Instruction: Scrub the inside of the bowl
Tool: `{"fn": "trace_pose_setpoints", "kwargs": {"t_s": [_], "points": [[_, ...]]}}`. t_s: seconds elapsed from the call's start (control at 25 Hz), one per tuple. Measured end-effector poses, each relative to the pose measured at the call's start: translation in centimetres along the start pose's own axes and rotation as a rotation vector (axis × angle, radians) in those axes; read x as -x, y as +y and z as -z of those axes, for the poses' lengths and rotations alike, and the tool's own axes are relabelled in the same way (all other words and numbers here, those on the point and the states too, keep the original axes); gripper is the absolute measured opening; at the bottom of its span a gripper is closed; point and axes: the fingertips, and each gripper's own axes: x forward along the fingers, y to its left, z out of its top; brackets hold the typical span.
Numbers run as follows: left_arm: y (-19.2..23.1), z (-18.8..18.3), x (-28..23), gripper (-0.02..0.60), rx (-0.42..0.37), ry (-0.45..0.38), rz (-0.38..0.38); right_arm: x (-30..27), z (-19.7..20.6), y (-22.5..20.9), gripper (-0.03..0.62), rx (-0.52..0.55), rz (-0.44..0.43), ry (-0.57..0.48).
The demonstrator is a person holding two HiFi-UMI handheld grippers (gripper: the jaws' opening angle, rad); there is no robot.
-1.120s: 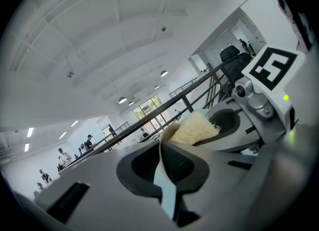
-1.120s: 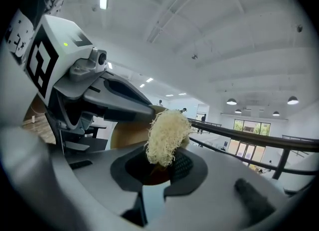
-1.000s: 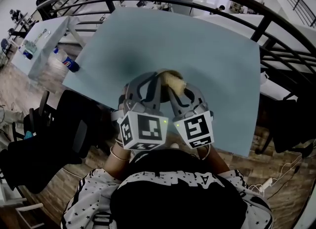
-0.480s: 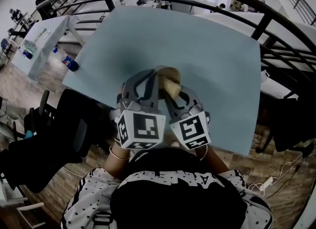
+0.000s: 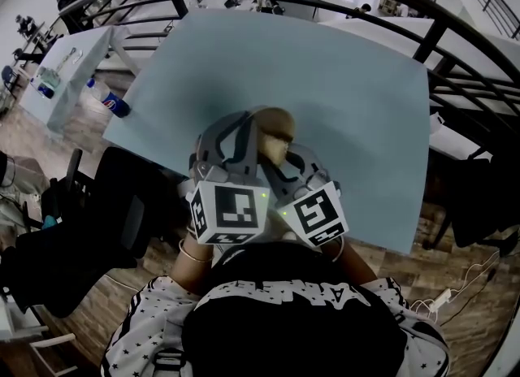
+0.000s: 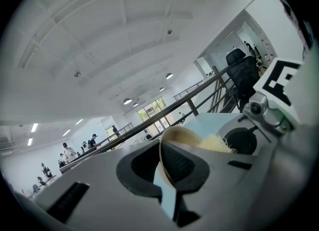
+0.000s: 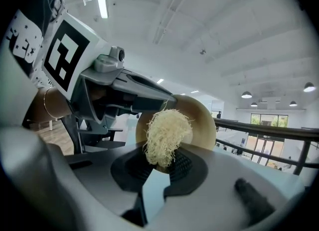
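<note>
Tan bowl (image 5: 278, 126), where's it at right now? (asker)

Working out from my end: closest in the head view is the black cap and star-print shirt, then the two marker cubes side by side. Just past those, both grippers meet at the bowl. The left gripper (image 5: 253, 129) has its jaws closed on the rim. In the left gripper view the rim edge (image 6: 172, 134) runs straight down between the pads (image 6: 179, 163). So the bowl's held up on its side over the near part of the pale blue table (image 5: 341, 75). I can't tell if it touches the tabletop. (me)

And the right one? (asker)

The right gripper (image 7: 159, 168) is clamped on a pale yellow scrub wad (image 7: 167, 134), all stringy fibres. In the right gripper view the bowl's open side (image 7: 205, 120) faces me, with the wad in front of its inner wall. From the left gripper view the wad (image 6: 217, 144) pokes up inside the bowl, past the rim. Looks like contact, but I wouldn't swear to it. (me)

Anything beyond that? (asker)

The far half of the table is plain blue. Past it there's a black railing (image 5: 432, 46). Off to the far left is another table (image 5: 77, 62) with a water bottle (image 5: 110, 101) by its edge. People are way off in the hall behind. (me)
</note>
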Motion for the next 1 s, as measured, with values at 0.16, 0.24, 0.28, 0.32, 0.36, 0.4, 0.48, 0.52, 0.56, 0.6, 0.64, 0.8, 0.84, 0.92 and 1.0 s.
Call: {"fn": "trace_pose_setpoints", "kwargs": {"t_s": [0.16, 0.24, 0.28, 0.32, 0.36, 0.4, 0.48, 0.52, 0.56, 0.6, 0.64, 0.8, 0.84, 0.92, 1.0], "points": [[0.0, 0.1, 0.0, 0.023, 0.001, 0.0, -0.005, 0.1, -0.6, 0.8, 0.057, -0.002, -0.03, -0.027], [0.2, 0.2, 0.0, 0.023, 0.0, 0.0, -0.011, 0.1, -0.8, 1.1, 0.057, 0.005, -0.042, -0.035], [0.4, 0.2, 0.1, 0.023, 0.0, 0.0, -0.015, 0.2, -0.9, 1.2, 0.057, 0.006, -0.047, -0.038], [0.5, 0.3, 0.1, 0.023, 0.0, 0.001, -0.019, 0.3, -1.0, 1.3, 0.057, 0.006, -0.052, -0.041], [0.6, 0.4, 0.1, 0.023, 0.0, 0.003, -0.022, 0.3, -1.1, 1.4, 0.057, 0.006, -0.055, -0.044], [0.7, 0.5, 0.1, 0.023, 0.003, 0.004, -0.024, 0.4, -1.1, 1.5, 0.057, 0.008, -0.057, -0.046], [0.8, 0.5, 0.1, 0.023, 0.007, 0.004, -0.028, 0.6, -1.2, 1.6, 0.057, 0.014, -0.056, -0.05], [0.9, 0.5, 0.1, 0.023, 0.008, 0.005, -0.029, 0.7, -1.2, 1.6, 0.057, 0.017, -0.056, -0.052], [0.9, 0.5, 0.1, 0.023, 0.007, 0.006, -0.031, 0.7, -1.3, 1.6, 0.057, 0.018, -0.058, -0.054], [1.0, 0.6, 0.0, 0.023, 0.006, 0.009, -0.033, 0.7, -1.3, 1.6, 0.057, 0.018, -0.06, -0.054], [1.0, 0.6, 0.0, 0.023, 0.005, 0.012, -0.034, 0.8, -1.3, 1.7, 0.057, 0.018, -0.063, -0.053], [1.3, 0.8, -0.1, 0.023, 0.01, 0.017, -0.04, 1.5, -1.7, 0.8, 0.057, 0.003, -0.04, -0.071], [1.4, 0.7, -0.1, 0.023, 0.011, 0.015, -0.041, 1.7, -1.8, 0.2, 0.057, 0.004, -0.018, -0.076], [1.4, 0.6, -0.1, 0.023, 0.01, 0.011, -0.042, 1.8, -1.7, -1.2, 0.057, 0.027, 0.033, -0.063], [1.1, 0.4, 0.0, 0.023, 0.005, 0.006, -0.036, 1.7, -1.3, -2.4, 0.057, 0.063, 0.08, -0.033]]}}
